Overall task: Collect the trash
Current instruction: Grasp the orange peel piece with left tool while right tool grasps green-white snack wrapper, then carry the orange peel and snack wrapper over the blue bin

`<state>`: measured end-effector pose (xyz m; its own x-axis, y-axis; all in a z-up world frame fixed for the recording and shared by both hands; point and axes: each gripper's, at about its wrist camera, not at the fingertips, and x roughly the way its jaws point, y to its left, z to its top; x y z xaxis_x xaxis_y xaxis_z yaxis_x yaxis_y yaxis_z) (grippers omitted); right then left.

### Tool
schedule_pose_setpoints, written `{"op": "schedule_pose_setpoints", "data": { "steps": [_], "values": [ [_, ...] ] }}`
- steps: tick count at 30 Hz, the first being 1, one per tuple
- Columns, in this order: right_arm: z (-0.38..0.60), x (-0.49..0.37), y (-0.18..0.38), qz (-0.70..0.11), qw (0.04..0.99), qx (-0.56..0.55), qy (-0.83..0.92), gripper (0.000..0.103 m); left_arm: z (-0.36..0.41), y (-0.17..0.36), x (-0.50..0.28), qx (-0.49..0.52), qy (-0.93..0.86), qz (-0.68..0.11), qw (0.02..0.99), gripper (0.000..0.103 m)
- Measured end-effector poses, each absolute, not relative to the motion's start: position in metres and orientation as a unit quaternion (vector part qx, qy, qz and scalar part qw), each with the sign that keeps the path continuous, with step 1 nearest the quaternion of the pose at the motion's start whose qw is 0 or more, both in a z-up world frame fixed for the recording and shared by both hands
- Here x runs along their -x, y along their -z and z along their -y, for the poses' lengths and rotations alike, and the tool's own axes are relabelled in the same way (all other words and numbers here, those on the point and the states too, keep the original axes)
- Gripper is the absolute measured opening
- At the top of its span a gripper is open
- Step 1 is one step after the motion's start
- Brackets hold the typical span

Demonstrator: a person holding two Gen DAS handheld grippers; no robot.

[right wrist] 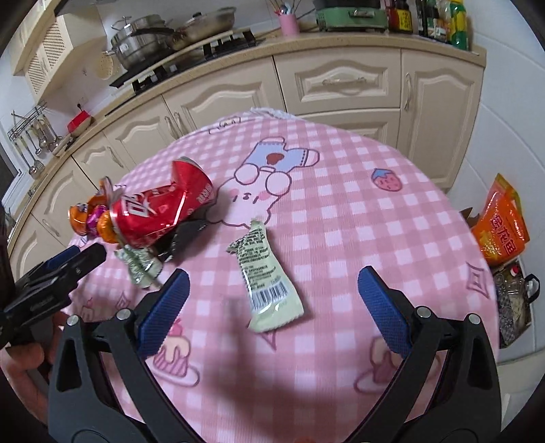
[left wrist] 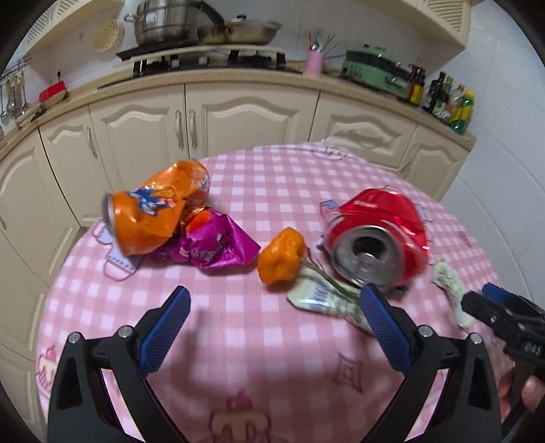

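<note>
Trash lies on a round table with a pink checked cloth (left wrist: 238, 334). A crushed orange can (left wrist: 153, 208) lies at the left on a purple wrapper (left wrist: 211, 243). An orange pepper with a green stem (left wrist: 281, 255) lies in the middle. A crushed red can (left wrist: 378, 235) lies at the right beside a pale green wrapper (left wrist: 320, 294). My left gripper (left wrist: 274, 308) is open above the cloth, just before the pepper. My right gripper (right wrist: 272, 289) is open around a flat pale green wrapper (right wrist: 267, 269), apart from it. The red can (right wrist: 160, 211) shows left in the right wrist view.
Cream kitchen cabinets (left wrist: 211, 116) and a counter with pots (left wrist: 163, 24) stand behind the table. An orange bag (right wrist: 500, 228) and a box of items (right wrist: 514, 306) sit on the floor to the right. The left gripper (right wrist: 58, 272) shows at the right view's left edge.
</note>
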<state>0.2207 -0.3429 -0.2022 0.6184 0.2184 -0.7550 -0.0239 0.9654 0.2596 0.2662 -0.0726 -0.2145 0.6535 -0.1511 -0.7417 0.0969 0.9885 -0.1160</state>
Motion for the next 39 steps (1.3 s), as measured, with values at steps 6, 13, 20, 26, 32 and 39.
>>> {"op": "schedule_pose_setpoints", "data": {
  "steps": [6,13,20,26,32,39],
  "values": [
    [0.337,-0.230,0.206,-0.428,0.895,-0.105,-0.070,0.097,0.062,0.221,-0.285,0.078,0.062,-0.418,0.903,0.097],
    [0.319,-0.234,0.206,-0.430,0.898,-0.056,-0.072,0.076,0.077,0.225,-0.293,0.075,0.094,-0.424,0.898,0.044],
    [0.318,-0.229,0.206,-0.430,0.899,-0.050,-0.071,0.023,0.064,0.225,-0.275,0.106,0.110,-0.417,0.896,0.038],
    [0.321,-0.197,0.201,-0.416,0.902,-0.071,-0.087,0.022,0.049,0.220,-0.244,0.119,0.117,-0.397,0.902,0.035],
    [0.325,-0.160,0.186,-0.398,0.906,-0.096,-0.108,0.022,0.039,0.210,-0.201,0.129,0.132,-0.362,0.914,0.035],
    [0.337,-0.120,0.159,-0.366,0.915,-0.118,-0.119,0.022,0.045,0.181,-0.156,0.110,0.158,-0.330,0.924,0.035]
  ]
}}
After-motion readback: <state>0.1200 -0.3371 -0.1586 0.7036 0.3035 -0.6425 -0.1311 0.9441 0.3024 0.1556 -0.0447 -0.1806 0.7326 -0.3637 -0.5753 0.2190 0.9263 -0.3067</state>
